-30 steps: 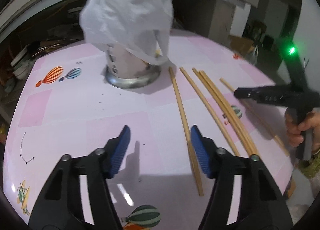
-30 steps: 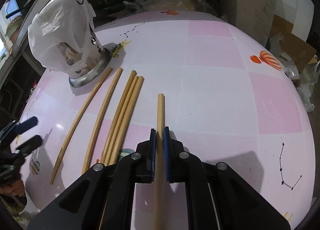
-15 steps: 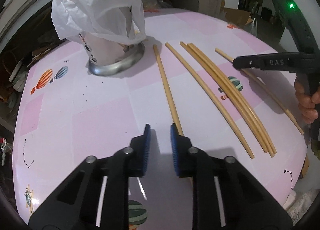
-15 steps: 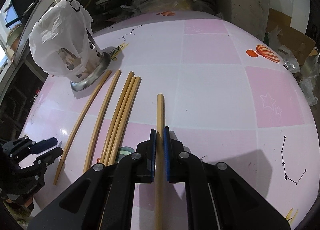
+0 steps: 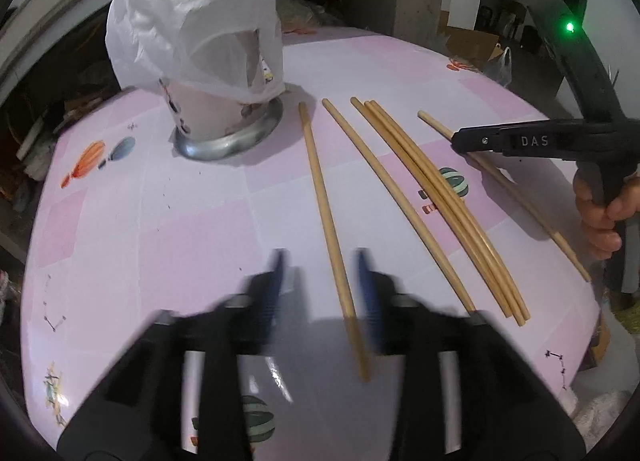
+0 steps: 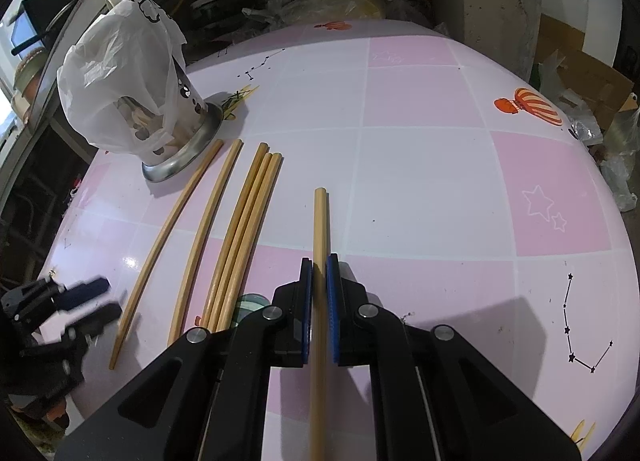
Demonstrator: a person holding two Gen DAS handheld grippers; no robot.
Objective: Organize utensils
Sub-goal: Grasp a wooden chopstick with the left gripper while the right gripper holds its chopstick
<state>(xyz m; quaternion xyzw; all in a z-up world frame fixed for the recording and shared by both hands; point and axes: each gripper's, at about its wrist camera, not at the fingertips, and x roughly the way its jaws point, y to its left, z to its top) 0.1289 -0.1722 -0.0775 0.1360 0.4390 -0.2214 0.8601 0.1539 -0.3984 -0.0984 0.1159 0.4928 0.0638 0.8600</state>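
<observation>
Several wooden chopsticks lie side by side on the pink table (image 5: 160,241). My left gripper (image 5: 322,285) is blurred and its jaws are opening. The leftmost chopstick (image 5: 320,189) lies between its fingers, close to the right pad, with neither pad pressing on it. My right gripper (image 6: 319,281) is shut on the rightmost chopstick (image 6: 320,221), which rests flat on the table. It also shows in the left wrist view as the right gripper (image 5: 459,139) over that chopstick (image 5: 520,197). A metal utensil holder (image 5: 224,117) stands at the back left under a white plastic bag (image 5: 192,21).
A single curved chopstick (image 5: 384,181) and a bundle of three (image 5: 440,197) lie between the two grippers. A person's hand (image 5: 600,221) holds the right gripper near the table's right edge. Clutter, boxes and bags surround the table.
My left gripper narrowed, then widened again, and shifted so the leftmost chopstick now lies between its fingers. The right gripper stayed shut on its chopstick.
</observation>
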